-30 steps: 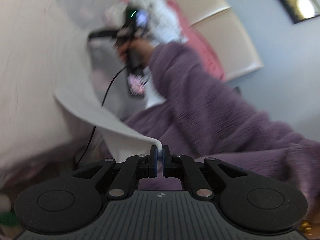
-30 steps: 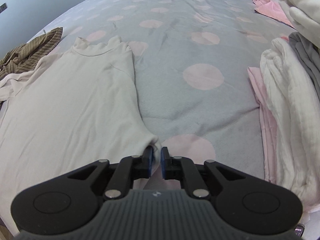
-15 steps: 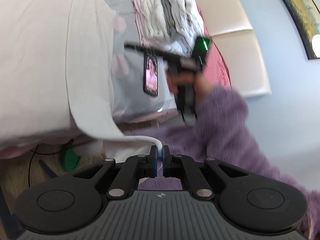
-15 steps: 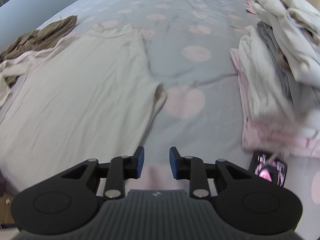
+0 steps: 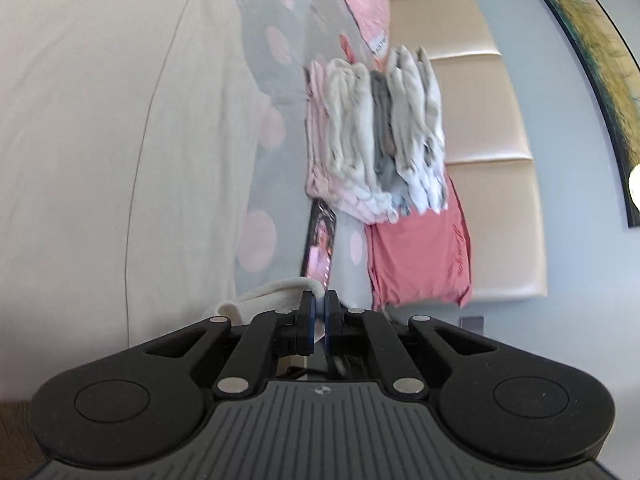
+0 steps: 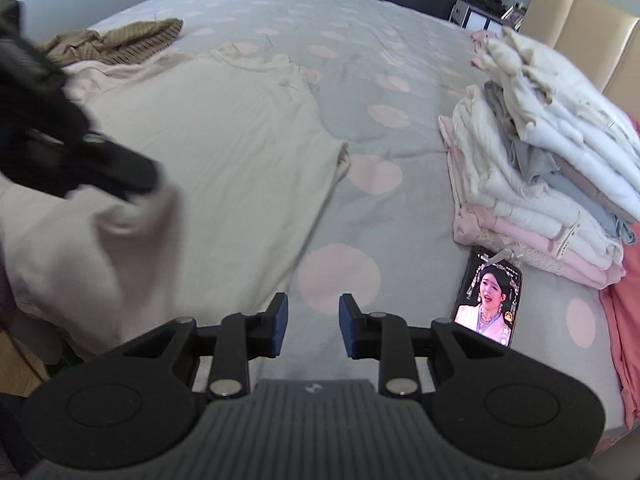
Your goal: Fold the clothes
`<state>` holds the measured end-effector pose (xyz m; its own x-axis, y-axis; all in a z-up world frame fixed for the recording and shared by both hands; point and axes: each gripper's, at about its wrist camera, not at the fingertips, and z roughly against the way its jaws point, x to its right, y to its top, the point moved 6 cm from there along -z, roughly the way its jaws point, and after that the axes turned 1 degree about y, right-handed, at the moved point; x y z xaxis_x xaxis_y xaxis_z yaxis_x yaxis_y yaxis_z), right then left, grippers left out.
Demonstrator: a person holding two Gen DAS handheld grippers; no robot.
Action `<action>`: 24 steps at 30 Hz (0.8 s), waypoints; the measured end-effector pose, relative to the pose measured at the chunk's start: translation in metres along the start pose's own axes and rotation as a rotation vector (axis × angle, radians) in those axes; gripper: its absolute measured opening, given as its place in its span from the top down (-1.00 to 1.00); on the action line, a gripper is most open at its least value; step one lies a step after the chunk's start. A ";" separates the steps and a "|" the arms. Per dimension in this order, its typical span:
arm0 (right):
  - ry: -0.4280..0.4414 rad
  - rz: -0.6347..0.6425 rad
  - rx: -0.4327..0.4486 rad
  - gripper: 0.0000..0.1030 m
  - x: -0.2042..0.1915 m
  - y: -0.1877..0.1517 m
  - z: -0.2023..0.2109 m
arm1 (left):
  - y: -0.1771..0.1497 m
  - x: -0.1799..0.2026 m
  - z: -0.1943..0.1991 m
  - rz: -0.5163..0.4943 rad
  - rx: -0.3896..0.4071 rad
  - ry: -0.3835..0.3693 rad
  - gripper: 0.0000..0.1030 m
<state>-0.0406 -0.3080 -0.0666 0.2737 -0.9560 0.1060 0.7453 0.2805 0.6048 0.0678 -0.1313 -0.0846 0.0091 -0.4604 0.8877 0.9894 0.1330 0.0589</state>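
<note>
The left gripper [image 5: 319, 312] pinched a fold of the cream long-sleeved cotton top [image 6: 208, 152]; the right gripper [image 6: 311, 326] had just been opening (nothing between its fingers). It hung over the grey pink-dotted bed [image 6: 360, 92].

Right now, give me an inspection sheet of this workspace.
Surface: grey bedspread with pink dots.
Job's things: cream top spread flat; folded stack at the headboard side.
Clutter: phone with its screen lit, striped brown garment, pink garment.
Grippers: left gripper shut on the cream top's edge; right gripper open, empty, jaws just opened.
Cables: nothing seen.
Surroundings: padded headboard, framed picture.
</note>
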 end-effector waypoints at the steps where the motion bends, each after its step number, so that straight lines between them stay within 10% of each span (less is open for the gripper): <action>1: 0.007 0.002 0.016 0.40 -0.007 0.000 0.007 | 0.003 -0.002 -0.003 0.012 -0.001 0.002 0.96; 17: 0.215 -0.300 0.002 0.08 -0.058 0.022 0.000 | 0.000 0.003 -0.002 0.023 -0.005 -0.016 0.96; 24: 0.194 -0.345 0.018 0.34 -0.057 0.029 0.001 | -0.008 0.006 0.000 -0.029 -0.016 0.026 0.96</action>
<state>-0.0354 -0.2455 -0.0545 0.1196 -0.9592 -0.2560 0.8034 -0.0581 0.5927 0.0597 -0.1348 -0.0797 -0.0160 -0.4865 0.8735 0.9915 0.1053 0.0769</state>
